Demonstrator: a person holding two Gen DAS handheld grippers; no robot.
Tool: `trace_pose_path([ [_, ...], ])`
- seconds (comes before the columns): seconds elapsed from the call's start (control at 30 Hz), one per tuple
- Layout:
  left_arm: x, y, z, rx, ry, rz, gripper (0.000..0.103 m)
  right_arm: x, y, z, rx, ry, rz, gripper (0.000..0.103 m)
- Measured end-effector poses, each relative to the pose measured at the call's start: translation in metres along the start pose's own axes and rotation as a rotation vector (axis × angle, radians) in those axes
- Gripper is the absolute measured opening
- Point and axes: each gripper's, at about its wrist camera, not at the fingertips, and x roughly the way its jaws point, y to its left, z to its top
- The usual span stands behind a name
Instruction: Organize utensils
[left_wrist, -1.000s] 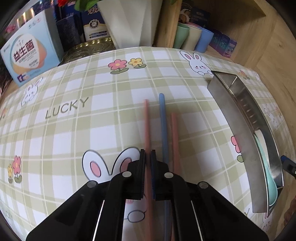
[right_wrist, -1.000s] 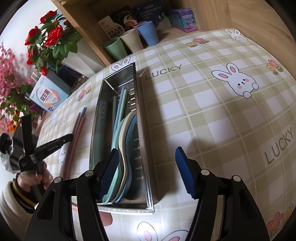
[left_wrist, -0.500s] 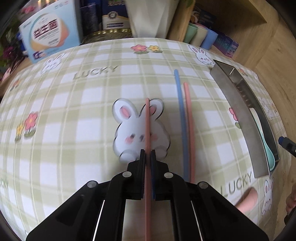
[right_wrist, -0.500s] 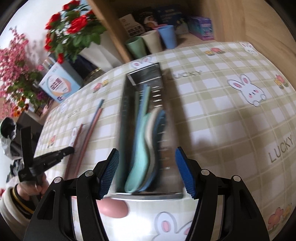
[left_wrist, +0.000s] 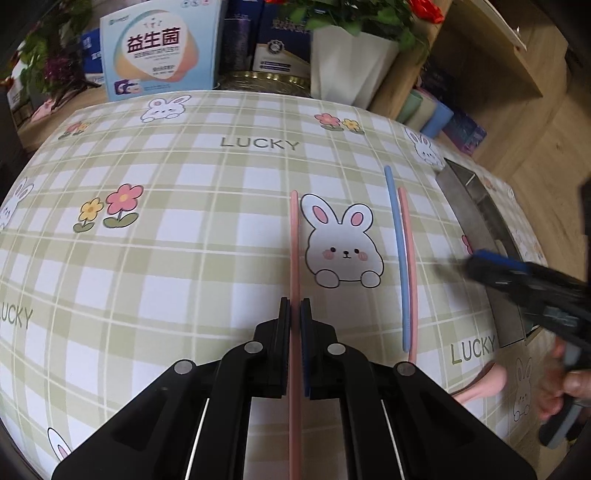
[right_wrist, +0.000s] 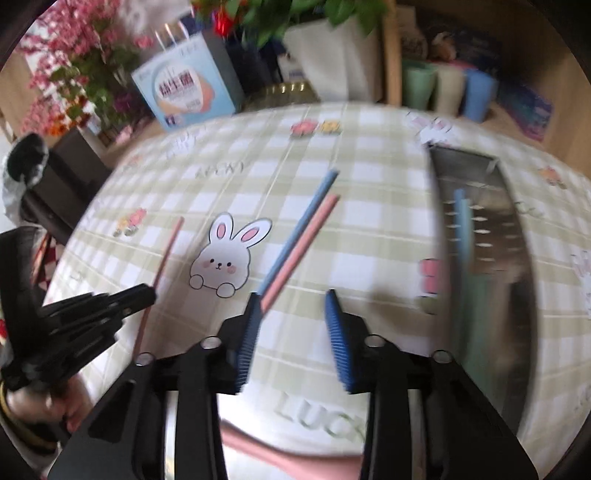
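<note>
My left gripper is shut on a pink chopstick, which points away from me just left of the printed rabbit. A blue chopstick and a second pink chopstick lie side by side on the checked cloth to the right. My right gripper hovers over their near ends, its jaws closing, with nothing pressed between them; the blue chopstick and pink chopstick end at its left finger. A steel tray on the right holds a blue chopstick and blurred spoons.
A pink spoon lies near the table's front edge below my right gripper. At the back stand a blue-and-white box, a white flower vase and pastel cups on a wooden shelf. The left gripper shows at the left edge.
My left gripper has carried its pink chopstick leftward, away from the other two. My right gripper swung left from over the steel tray to the chopstick pair, and its jaws narrowed.
</note>
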Motion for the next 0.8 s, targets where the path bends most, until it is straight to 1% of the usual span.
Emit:
trace_pose_path([
  [0.07, -0.003, 0.005, -0.002, -0.012, -0.011, -0.003, 0.005, 0.018, 0.005, 0.005, 0.018, 0.025, -0.02, 0.022],
  [0.17, -0.009, 0.013, -0.005, -0.04, -0.03, -0.011, 0.005, 0.035, 0.006, 0.009, 0.044, 0.043, -0.057, 0.017],
  [0.27, -0.013, 0.016, -0.006, -0.057, -0.05, -0.015, 0.005, 0.042, 0.005, 0.012, 0.068, 0.041, -0.073, 0.017],
  [0.4, -0.014, 0.018, -0.007, -0.07, -0.067, -0.025, 0.005, 0.05, 0.012, 0.018, 0.041, 0.046, -0.107, 0.017],
  [0.53, -0.014, 0.02, -0.008, -0.074, -0.069, -0.028, 0.005, 0.052, 0.017, 0.016, 0.004, 0.032, -0.148, 0.015],
  [0.63, -0.014, 0.021, -0.007, -0.08, -0.069, -0.025, 0.005, 0.05, 0.015, 0.014, 0.009, 0.021, -0.16, 0.012],
  [0.7, -0.015, 0.023, -0.008, -0.087, -0.072, -0.022, 0.005, 0.047, 0.011, 0.011, 0.016, 0.007, -0.17, 0.009],
  [0.8, -0.018, 0.023, -0.009, -0.095, -0.078, -0.019, 0.005, 0.042, 0.006, 0.004, 0.011, -0.011, -0.172, 0.007],
])
